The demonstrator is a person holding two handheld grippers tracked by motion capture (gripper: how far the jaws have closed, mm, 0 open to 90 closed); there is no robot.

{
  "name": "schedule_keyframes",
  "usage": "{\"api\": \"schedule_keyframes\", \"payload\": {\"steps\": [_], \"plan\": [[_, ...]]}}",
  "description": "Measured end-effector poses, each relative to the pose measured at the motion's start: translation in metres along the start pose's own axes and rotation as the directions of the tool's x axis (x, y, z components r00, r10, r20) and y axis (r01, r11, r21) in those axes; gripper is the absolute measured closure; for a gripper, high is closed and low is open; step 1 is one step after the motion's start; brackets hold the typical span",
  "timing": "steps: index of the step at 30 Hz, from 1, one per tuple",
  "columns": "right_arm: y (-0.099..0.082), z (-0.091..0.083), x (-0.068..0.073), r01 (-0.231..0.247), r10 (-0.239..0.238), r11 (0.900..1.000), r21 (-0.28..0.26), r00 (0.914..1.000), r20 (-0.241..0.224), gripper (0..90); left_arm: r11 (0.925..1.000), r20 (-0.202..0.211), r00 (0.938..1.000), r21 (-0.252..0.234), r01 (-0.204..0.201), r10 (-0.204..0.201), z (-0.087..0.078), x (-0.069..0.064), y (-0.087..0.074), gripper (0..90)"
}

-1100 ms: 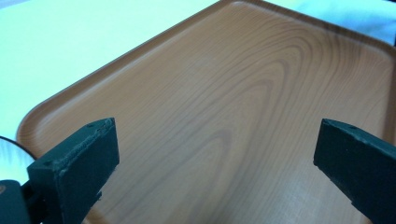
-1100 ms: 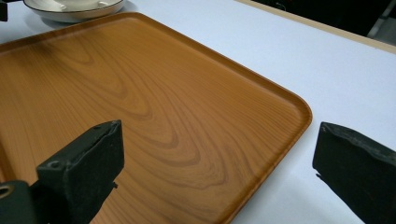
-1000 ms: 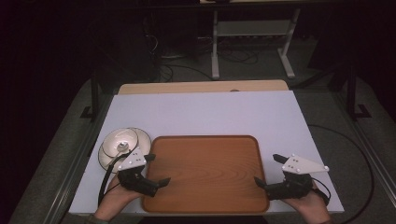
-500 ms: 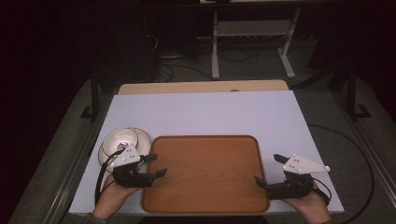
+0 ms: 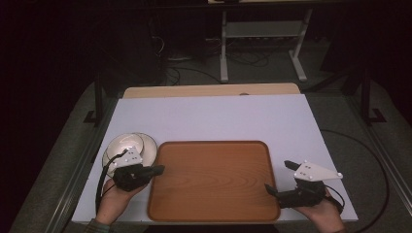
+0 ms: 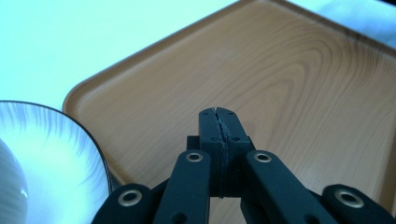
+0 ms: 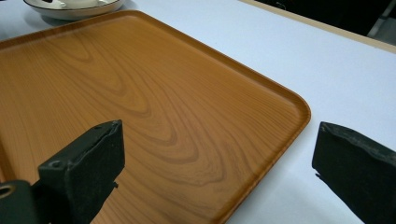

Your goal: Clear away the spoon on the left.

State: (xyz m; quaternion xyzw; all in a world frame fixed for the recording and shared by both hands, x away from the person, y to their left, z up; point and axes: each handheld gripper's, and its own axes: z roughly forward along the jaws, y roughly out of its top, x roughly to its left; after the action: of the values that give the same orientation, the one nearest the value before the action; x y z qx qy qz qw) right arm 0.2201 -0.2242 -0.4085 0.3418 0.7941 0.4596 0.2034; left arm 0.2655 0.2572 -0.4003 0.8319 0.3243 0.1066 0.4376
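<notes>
While my left gripper [image 5: 156, 170] hovers with jaws pressed together over the wooden tray [image 5: 214, 213] beside the stacked white plates [image 5: 127, 147], my right gripper [image 5: 270, 188], jaws wide, straddles its right rim, so I judge I must close it there next.

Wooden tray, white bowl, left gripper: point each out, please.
wooden tray [image 5: 214, 179], high view, bare centre of its floor
white bowl [image 5: 125, 144], high view, inside of the bowl
left gripper [image 6: 218, 114], left gripper view, tips of its closed jaws
</notes>
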Motion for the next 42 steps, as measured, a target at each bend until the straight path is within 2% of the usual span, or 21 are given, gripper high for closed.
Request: {"api": "schedule_keyframes", "payload": {"steps": [2, 15, 27, 31, 42], "plan": [[0.0, 0.0, 0.0, 0.0, 0.0, 1.0, 0.001, 1.0, 0.0, 1.9, 1.0, -0.005, 1.0, 0.007, -0.006, 0.006, 0.001, 0.001, -0.001, 89.4], [0.0, 0.0, 0.0, -0.001, 0.001, 1.0, 0.003, 1.0, -0.002, 2.0, 0.9996, -0.038, 0.9989, 0.005, 0.028, -0.028, -0.005, 0.015, -0.005, 89.3], [0.0, 0.0, 0.0, 0.001, -0.001, 1.0, 0.003, 1.0, -0.002, 2.1, 0.9988, -0.062, 0.9969, -0.001, 0.049, -0.049, -0.013, 0.023, -0.009, 89.3], [0.0, 0.0, 0.0, 0.001, -0.001, 1.0, 0.005, 1.0, -0.003, 2.1, 0.9979, -0.075, 0.9951, -0.001, 0.064, -0.064, -0.017, 0.027, -0.011, 89.3], [0.0, 0.0, 0.0, 0.003, -0.003, 1.0, 0.007, 1.0, -0.005, 2.2, 0.9971, -0.104, 0.9916, -0.001, 0.076, -0.076, -0.024, 0.035, -0.015, 89.3]]}}
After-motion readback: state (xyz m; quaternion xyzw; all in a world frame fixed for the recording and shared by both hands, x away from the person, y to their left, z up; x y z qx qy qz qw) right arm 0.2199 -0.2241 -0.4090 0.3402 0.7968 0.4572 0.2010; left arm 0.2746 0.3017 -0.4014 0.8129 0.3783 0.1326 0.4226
